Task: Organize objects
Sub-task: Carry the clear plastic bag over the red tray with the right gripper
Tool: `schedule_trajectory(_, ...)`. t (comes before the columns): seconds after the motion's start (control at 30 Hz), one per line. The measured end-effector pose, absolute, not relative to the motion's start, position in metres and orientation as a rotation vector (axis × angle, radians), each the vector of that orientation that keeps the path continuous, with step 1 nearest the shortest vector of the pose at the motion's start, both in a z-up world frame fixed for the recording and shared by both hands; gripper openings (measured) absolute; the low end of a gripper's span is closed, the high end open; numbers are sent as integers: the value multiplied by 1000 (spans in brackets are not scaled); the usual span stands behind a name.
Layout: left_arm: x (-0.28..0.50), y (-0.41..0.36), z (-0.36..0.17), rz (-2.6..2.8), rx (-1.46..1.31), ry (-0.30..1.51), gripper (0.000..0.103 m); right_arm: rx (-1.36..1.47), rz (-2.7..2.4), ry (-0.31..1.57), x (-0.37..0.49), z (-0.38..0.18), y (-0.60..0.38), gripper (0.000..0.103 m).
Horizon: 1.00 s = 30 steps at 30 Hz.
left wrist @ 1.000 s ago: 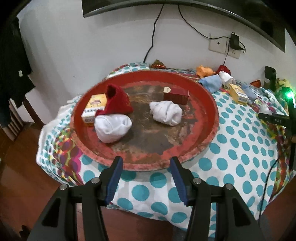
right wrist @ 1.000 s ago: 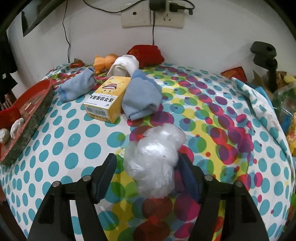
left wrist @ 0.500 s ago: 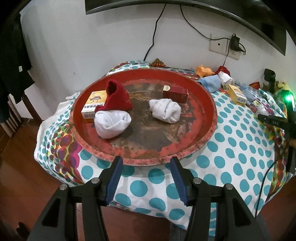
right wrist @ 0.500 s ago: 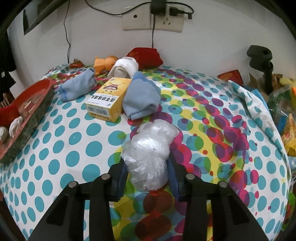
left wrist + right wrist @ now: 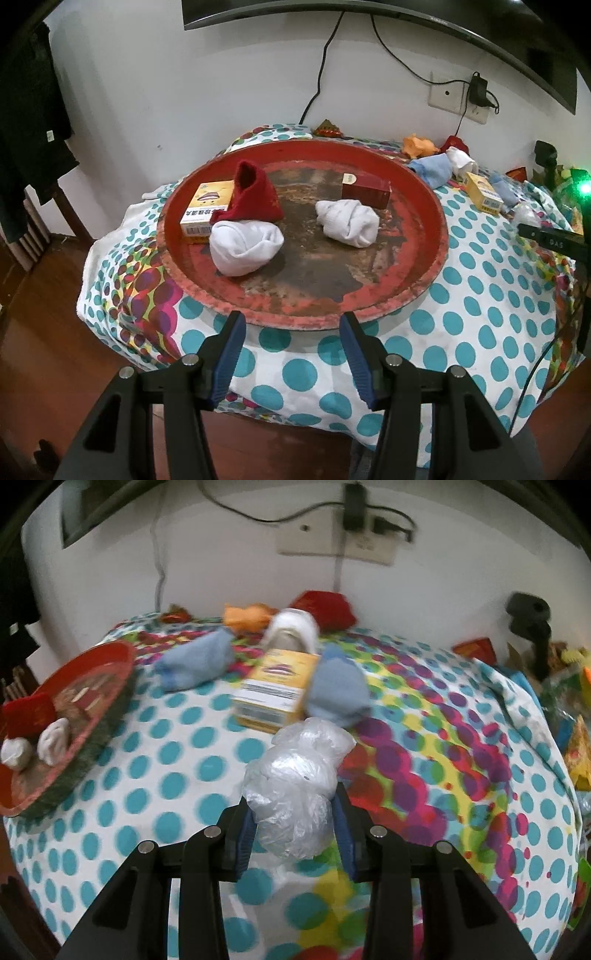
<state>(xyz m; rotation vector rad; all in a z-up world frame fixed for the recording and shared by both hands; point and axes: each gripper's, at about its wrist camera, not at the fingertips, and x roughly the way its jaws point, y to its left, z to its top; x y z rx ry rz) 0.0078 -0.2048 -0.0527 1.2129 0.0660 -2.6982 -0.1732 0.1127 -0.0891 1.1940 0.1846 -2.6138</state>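
Right now the right gripper has one crumpled clear plastic bag clamped between its two blue pads, the jaws having just closed in on it from either side. The bag's long axis runs away from the camera, its bunched upper end leaning up and slightly right toward the far wall, its lower bulk wedged between the pads. It hangs over the dotted tablecloth, near the table's front half; whether its underside is touching the cloth cannot be told.

Just beyond the bag lies one yellow box, its long axis pointing away toward the wall. Two light blue socks flank it: one touching its right side, the other apart to the left. Behind the box sit one white sock, one orange item and one red cloth item.

Further left, the round red tray holds five things: two balled white socks, one red sock draped partly over a second yellow box, and one dark red box lying on its side.

The left gripper hangs at the tray's near rim, jaws spread apart with nothing between them.
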Motion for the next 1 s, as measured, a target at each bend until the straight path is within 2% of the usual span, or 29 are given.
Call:
schedule_trajectory(0.53, 10, -204, -49, -2700, 1172, 53, 54, 1102, -2455, 365, -141, -73, 19, 36)
schedule_trajectory(1.0, 16, -223, -39, -2674, 1088, 99, 54, 1042, -2328, 356, -133, -52, -53, 36)
